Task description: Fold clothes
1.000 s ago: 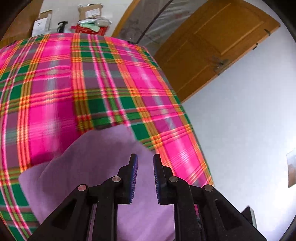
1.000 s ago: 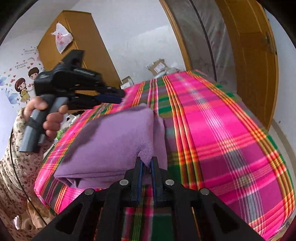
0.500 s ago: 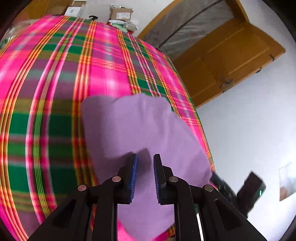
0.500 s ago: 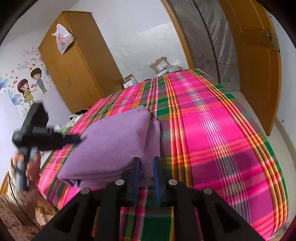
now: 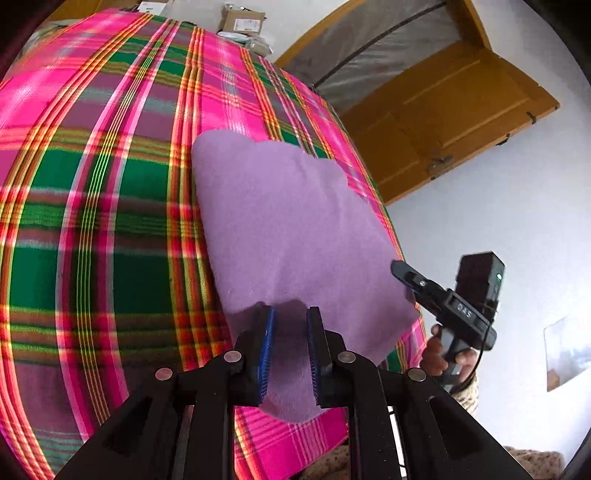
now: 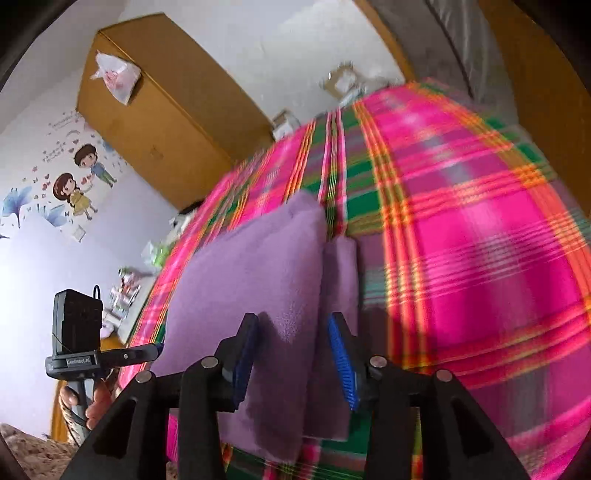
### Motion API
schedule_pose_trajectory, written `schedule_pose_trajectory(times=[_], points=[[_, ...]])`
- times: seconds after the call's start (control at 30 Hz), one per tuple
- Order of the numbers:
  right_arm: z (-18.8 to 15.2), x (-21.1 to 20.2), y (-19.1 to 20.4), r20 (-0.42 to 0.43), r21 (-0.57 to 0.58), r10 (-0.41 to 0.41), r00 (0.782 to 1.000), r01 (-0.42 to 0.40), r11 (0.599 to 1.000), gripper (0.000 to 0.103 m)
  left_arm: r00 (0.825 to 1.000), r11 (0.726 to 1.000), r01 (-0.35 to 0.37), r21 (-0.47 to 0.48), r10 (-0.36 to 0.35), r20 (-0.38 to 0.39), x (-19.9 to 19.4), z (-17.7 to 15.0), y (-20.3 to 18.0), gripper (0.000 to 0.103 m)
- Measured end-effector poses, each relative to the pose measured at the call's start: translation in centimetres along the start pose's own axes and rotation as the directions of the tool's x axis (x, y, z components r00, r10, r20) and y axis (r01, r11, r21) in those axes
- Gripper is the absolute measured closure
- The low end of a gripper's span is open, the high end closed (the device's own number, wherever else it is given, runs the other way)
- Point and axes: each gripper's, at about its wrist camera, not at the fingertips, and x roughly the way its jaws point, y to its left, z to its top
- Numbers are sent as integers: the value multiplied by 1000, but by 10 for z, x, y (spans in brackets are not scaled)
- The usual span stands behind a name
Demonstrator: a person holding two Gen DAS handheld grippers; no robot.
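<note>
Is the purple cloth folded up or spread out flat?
Folded. The purple cloth lies as a thick stacked pad on the plaid blanket, with layers showing at its edge.

The folded purple garment [image 5: 291, 229] lies at the near edge of the plaid bed cover [image 5: 96, 229] and is the only raised obstacle on it. Beyond the garment and to its far side, the cover runs bare up to the cardboard boxes [image 5: 242, 23] at the far end. Beside the garment's near corners, the left gripper [image 5: 290, 332] and the right gripper [image 6: 291, 339], jaws opening, occupy the approach from the bed edge.
</note>
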Motion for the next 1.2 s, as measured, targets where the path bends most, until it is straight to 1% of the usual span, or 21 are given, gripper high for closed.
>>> schedule_pose_trajectory(times=[0.03,0.07,0.1,0.13,0.23,0.33,0.37,0.47,0.5,0.6,0.63,0.73,0.8,0.87,0.97,1.0,1.03,1.07,1.1,1.17,1.2], points=[[1,3,2,-6,-12,-2,1000,2,1000,63,1000,1000,5,-5,-5,-2,1,-1,1,84],[1,5,4,-8,-25,-5,1000,5,1000,70,1000,1000,7,-6,-7,-2,1,-1,2,84],[2,4,7,2,-44,-8,1000,8,999,88,1000,1000,9,-8,-9,-3,2,-1,2,84],[2,3,12,12,-70,-1,1000,2,998,92,1000,1000,9,-8,-9,-3,2,-1,2,84],[2,-6,27,65,-149,-21,998,30,988,93,1000,1000,-5,7,5,-4,0,-2,-2,84],[0,-26,39,137,-187,-19,990,45,981,93,1000,1000,-9,26,10,-9,0,-1,-8,84],[0,-30,41,153,-195,-22,988,52,979,93,1000,1000,-7,29,8,-13,0,-1,-9,84],[0,-35,35,177,-182,-68,982,100,978,93,999,999,-7,36,8,-38,5,0,-11,84],[1,-34,30,175,-170,-80,981,110,979,93,999,999,-11,38,12,-47,7,0,-11,84],[-1,-17,6,99,-98,-89,991,98,990,93,997,999,-17,27,19,-68,11,0,-8,83],[-3,-14,1,95,-80,-85,992,93,992,91,997,1000,-17,21,18,-71,11,1,-7,80],[-6,-8,-12,92,-31,-82,992,85,996,82,997,1000,-23,8,24,-76,12,2,-3,75],[-7,-11,-16,87,-21,-102,991,104,994,70,997,1000,-25,8,26,-75,11,3,-4,75],[-8,-15,-16,88,-21,-135,987,138,990,68,997,1000,-28,11,29,-69,9,3,-6,75],[-14,-34,4,180,-90,-244,953,263,961,69,1000,999,-26,21,27,-15,0,11,-11,75],[-17,-41,12,215,-122,-260,941,291,949,72,1000,1000,-16,26,16,2,-2,15,-13,75],[-21,-46,22,245,-156,-256,935,299,942,73,1000,999,-5,32,5,19,-5,19,-16,75],[-25,-50,31,270,-192,-247,931,304,933,74,999,999,2,41,-4,32,-5,24,-18,75],[-30,-50,40,278,-236,-233,932,301,924,76,999,998,5,56,-7,39,-3,29,-21,75],[-40,-44,54,273,-317,-230,934,313,895,80,999,998,-6,64,3,49,1,40,-24,75],[-44,-38,55,255,-335,-242,936,320,886,80,999,997,-13,73,9,53,6,47,-26,75]])
